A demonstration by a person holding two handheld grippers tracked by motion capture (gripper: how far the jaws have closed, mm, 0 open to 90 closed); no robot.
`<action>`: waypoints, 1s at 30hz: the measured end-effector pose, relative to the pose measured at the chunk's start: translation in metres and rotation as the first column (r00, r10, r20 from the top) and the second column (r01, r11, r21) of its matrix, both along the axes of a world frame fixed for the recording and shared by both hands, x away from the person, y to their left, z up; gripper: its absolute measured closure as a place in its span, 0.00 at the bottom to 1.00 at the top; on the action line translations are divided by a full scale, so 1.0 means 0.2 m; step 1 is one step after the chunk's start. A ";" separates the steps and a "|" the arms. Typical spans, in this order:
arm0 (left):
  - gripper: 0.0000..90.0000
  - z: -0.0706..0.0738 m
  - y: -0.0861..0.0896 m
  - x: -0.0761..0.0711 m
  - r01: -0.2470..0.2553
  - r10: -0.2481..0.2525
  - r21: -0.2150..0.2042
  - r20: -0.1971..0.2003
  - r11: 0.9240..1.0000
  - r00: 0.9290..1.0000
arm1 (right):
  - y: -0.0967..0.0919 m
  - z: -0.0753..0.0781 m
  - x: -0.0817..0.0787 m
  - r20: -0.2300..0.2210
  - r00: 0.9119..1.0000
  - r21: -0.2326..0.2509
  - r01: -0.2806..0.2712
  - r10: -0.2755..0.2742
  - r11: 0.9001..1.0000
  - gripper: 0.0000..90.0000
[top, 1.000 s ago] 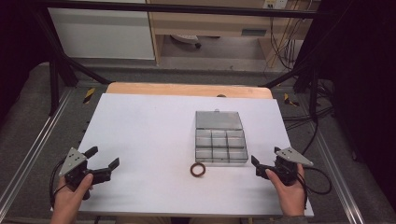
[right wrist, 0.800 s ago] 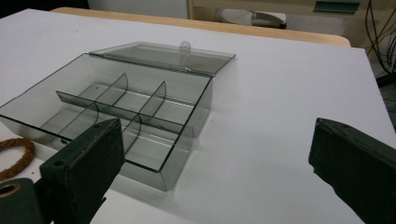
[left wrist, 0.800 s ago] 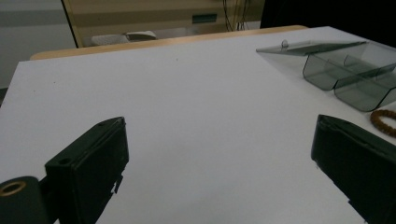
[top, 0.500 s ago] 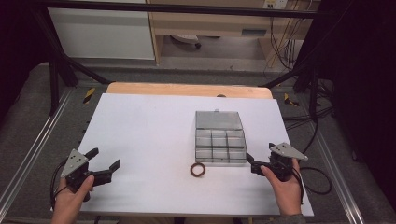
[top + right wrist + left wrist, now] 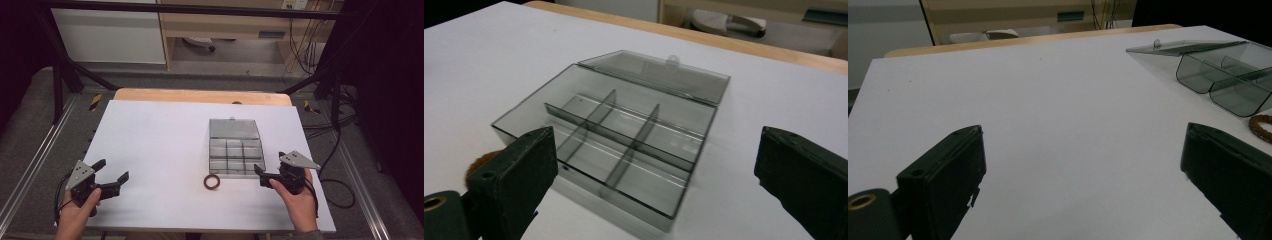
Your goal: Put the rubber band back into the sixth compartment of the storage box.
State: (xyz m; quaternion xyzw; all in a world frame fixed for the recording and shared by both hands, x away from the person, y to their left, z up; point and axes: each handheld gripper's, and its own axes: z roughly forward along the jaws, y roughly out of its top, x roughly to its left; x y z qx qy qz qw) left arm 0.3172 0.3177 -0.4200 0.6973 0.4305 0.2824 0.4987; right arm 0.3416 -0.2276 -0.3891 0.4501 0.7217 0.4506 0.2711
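Observation:
A clear grey compartment box (image 5: 236,152) lies on the white tabletop (image 5: 160,145) right of centre, its lid (image 5: 234,128) folded back flat. A brown ring (image 5: 212,182) lies just in front of the box's near left corner. My right gripper (image 5: 261,176) is open and empty at the box's near right corner, pointing left. Its own view looks over the box (image 5: 624,135), with the ring (image 5: 481,162) partly hidden behind a jaw. My left gripper (image 5: 114,169) is open and empty at the near left of the table, and its view has the box (image 5: 1228,75) and ring (image 5: 1260,125) at far right.
A wooden strip (image 5: 200,96) runs along the table's back edge. Black frame posts (image 5: 60,75) and floor rails flank the table. Cables (image 5: 340,185) trail off the right side. Wide bare tabletop lies between the left gripper and the box.
My right gripper has moved left, closer to the box's near right corner. The left gripper has barely shifted.

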 end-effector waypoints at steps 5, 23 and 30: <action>0.05 0.00 0.00 0.00 0.006 -0.006 0.004 0.003 1.000 1.000 | 0.08 0.04 0.01 -0.024 0.999 -0.021 -0.046 0.045 0.999 0.05; 0.05 -0.01 -0.01 0.00 0.020 -0.020 0.010 -0.002 1.000 1.000 | 0.41 0.04 0.04 -0.048 0.976 -0.078 -0.214 0.210 0.974 0.05; 0.05 -0.01 -0.01 0.00 0.017 -0.017 0.006 -0.007 1.000 1.000 | 0.47 0.04 0.02 -0.062 0.966 -0.079 -0.256 0.252 0.963 0.05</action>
